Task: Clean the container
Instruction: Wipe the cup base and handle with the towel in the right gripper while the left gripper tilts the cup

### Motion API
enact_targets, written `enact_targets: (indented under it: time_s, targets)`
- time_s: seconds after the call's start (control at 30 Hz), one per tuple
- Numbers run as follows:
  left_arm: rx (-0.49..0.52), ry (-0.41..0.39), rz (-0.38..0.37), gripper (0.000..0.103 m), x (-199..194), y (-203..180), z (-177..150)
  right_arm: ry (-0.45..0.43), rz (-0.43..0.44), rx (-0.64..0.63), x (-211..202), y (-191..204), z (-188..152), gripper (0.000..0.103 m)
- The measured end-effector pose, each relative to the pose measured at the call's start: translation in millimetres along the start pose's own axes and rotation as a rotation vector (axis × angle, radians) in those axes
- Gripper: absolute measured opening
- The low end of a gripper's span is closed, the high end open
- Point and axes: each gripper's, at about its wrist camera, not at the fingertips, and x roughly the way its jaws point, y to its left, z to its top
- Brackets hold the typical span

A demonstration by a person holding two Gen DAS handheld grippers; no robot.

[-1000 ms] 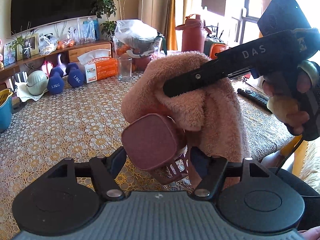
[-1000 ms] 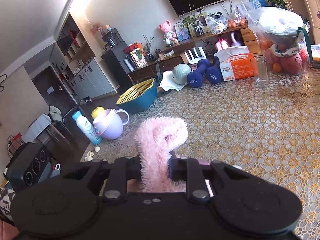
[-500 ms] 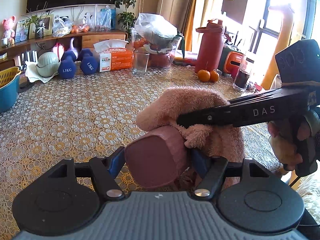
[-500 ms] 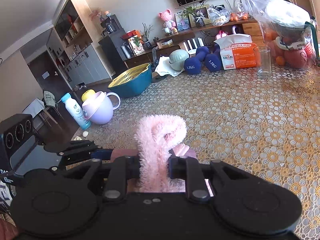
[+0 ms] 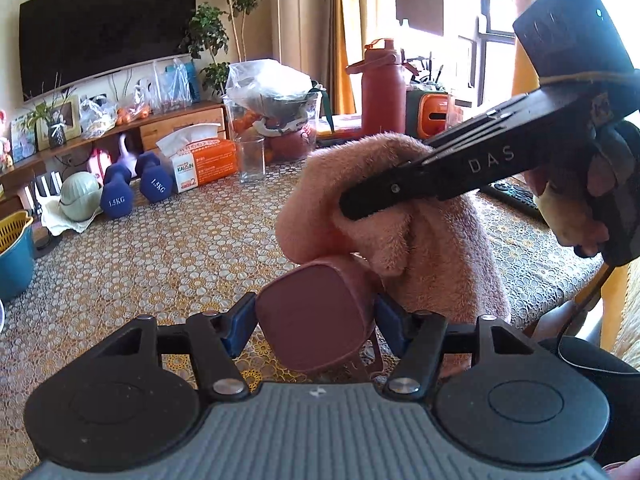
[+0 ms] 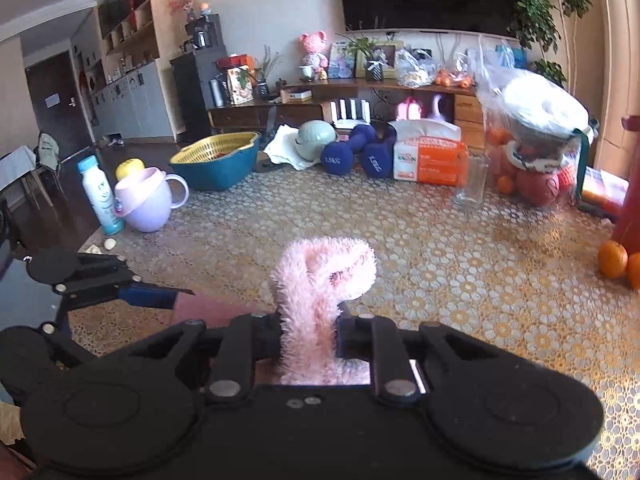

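Note:
A dusky pink container with rounded corners is clamped between the blue pads of my left gripper, its flat base facing the camera. A fluffy pink cloth drapes over and behind the container. My right gripper comes in from the right, shut on that cloth. In the right wrist view the cloth stands up between the shut fingers of my right gripper, and the left gripper shows at the left, holding a sliver of the container. The container's inside is hidden.
A lace-patterned table carries blue dumbbells, a tissue box, a glass, a bagged fruit bowl and a red bottle. A teal basket, lilac mug and oranges are also there.
The left gripper tilted the container so its base faces the camera again. The right gripper rose with the cloth and swung rightwards, wiping around the container.

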Motion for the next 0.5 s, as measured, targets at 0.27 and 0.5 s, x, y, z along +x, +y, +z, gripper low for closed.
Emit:
enact_targets:
  time_s: [0.27, 0.5]
  targets:
    - [0.054, -0.011, 0.002, 0.061, -2, -11, 3, 0.030, 0.111, -0.108, 7, 31, 15, 0.019]
    - [0.056, -0.014, -0.007, 0.061, 0, -8, 4, 0.049, 0.104, -0.047, 20, 14, 12, 0.019]
